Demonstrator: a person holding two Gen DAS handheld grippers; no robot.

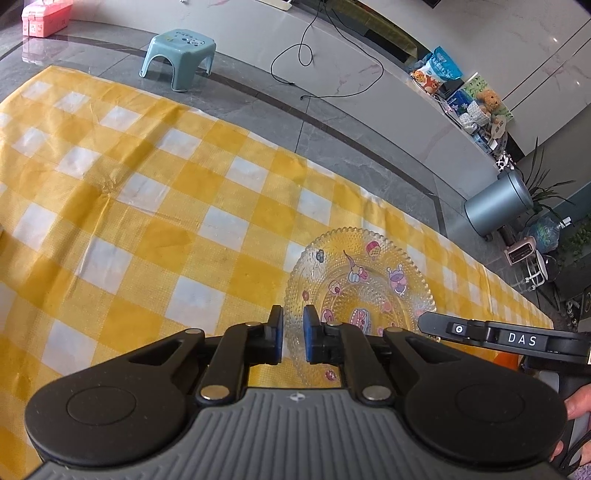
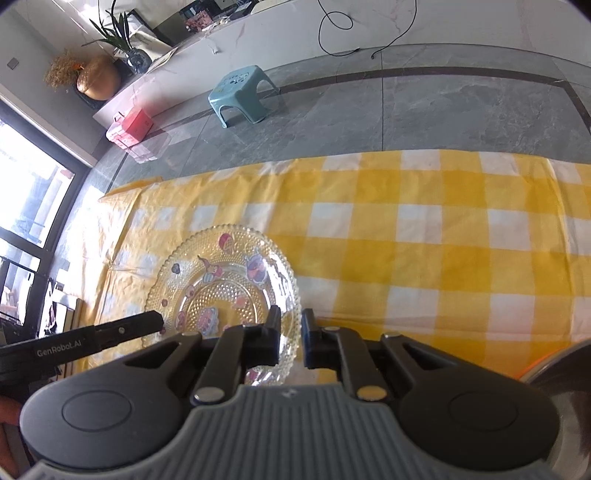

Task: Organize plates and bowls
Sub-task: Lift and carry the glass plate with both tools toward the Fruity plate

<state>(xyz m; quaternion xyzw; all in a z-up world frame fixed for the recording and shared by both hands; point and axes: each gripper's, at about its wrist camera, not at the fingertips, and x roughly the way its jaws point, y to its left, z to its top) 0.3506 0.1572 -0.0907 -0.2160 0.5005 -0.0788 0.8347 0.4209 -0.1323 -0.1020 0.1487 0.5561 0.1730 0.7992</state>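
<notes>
A clear glass plate (image 1: 360, 284) with a beaded rim and cartoon prints lies flat on the yellow-and-white checked tablecloth (image 1: 147, 221). My left gripper (image 1: 293, 338) hovers over the plate's left rim with its jaws a narrow gap apart, holding nothing. In the right wrist view the same plate (image 2: 221, 280) lies ahead to the left. My right gripper (image 2: 290, 338) stands over the plate's right rim, jaws a narrow gap apart and empty. The right gripper's finger (image 1: 480, 330) shows at the plate's right edge in the left wrist view. The left gripper's finger (image 2: 122, 328) shows at its left edge.
A metal bowl's rim (image 2: 561, 373) with orange beneath shows at the right edge of the right wrist view. Beyond the table's far edge are grey floor tiles, a blue stool (image 1: 177, 59), a pink box (image 1: 46, 16) and a grey bin (image 1: 498, 203).
</notes>
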